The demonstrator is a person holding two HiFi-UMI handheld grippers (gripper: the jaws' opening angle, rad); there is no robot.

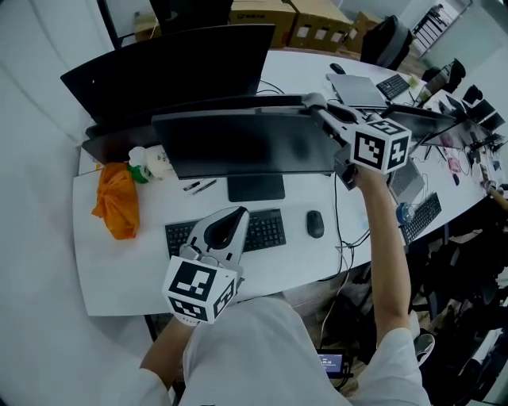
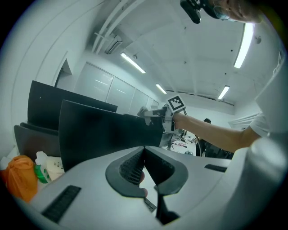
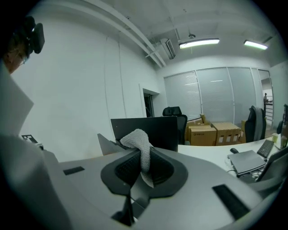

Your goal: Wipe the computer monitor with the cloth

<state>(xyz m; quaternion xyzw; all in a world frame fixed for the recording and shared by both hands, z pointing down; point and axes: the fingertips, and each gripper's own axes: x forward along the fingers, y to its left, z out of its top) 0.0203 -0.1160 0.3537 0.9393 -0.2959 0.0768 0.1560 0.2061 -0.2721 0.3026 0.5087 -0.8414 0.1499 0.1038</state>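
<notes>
The black monitor stands mid-desk, its screen dark. My right gripper reaches over the monitor's top right corner, shut on a pale grey cloth that sticks up from between the jaws in the right gripper view. That cloth shows only as a small pale patch in the head view. My left gripper hovers low over the keyboard, shut with nothing in it. The left gripper view shows its closed jaws facing the monitor, and the right gripper at the screen's top edge.
A second dark monitor stands behind the first. An orange bag and a small bottle lie at the desk's left. A mouse sits right of the keyboard. Cardboard boxes and other desks crowd the back and right.
</notes>
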